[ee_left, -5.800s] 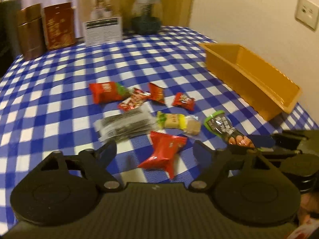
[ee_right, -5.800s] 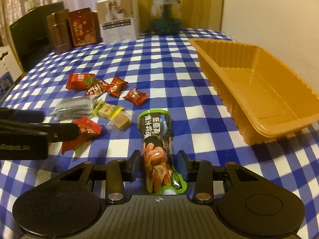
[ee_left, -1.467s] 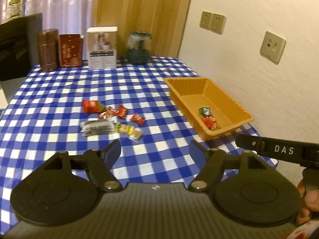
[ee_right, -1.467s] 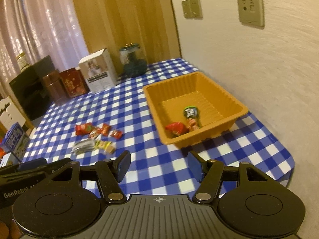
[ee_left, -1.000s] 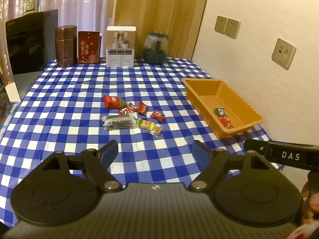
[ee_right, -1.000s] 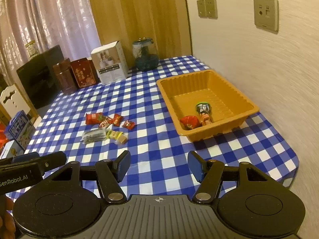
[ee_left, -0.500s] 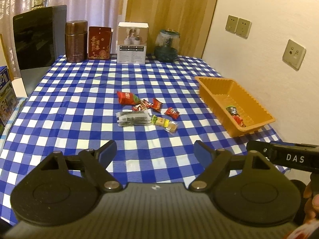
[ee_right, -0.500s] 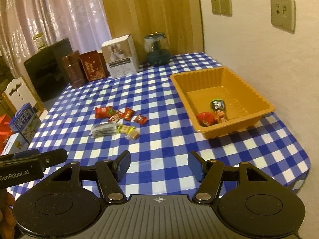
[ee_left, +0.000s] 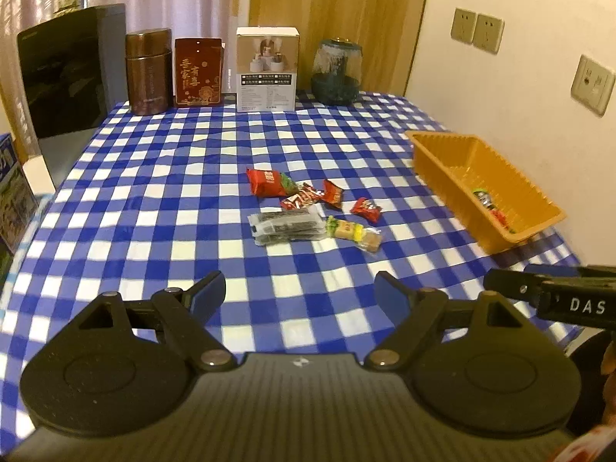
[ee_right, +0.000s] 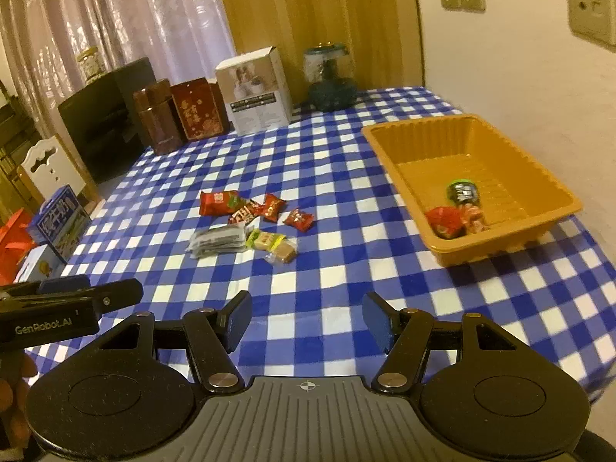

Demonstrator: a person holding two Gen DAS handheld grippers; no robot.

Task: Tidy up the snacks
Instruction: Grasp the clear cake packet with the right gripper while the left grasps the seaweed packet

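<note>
Presently, my left tool (ee_left: pixel 299 294) and right tool (ee_right: pixel 307 319) gaped wide, empty, above worktop (ee_left: pixel 161 177); loose snacks (ee_left: pixel 308 208) mid-cloth; tray (ee_right: pixel 539 188) held two.

A home, by the look of it — a dining corner. The counter (ee_left: pixel 161 177) wears a blue-and-white checked cloth, sheer curtains (ee_right: pixel 127 19) hang behind, wall sockets (ee_left: pixel 477 32) dot the cream wall. Tea tins (ee_left: pixel 149 71), a gift box (ee_left: pixel 266 69) and a glass jar (ee_left: pixel 337 71) line the far edge — a carved white chair (ee_right: pixel 48 165) stands alongside.
</note>
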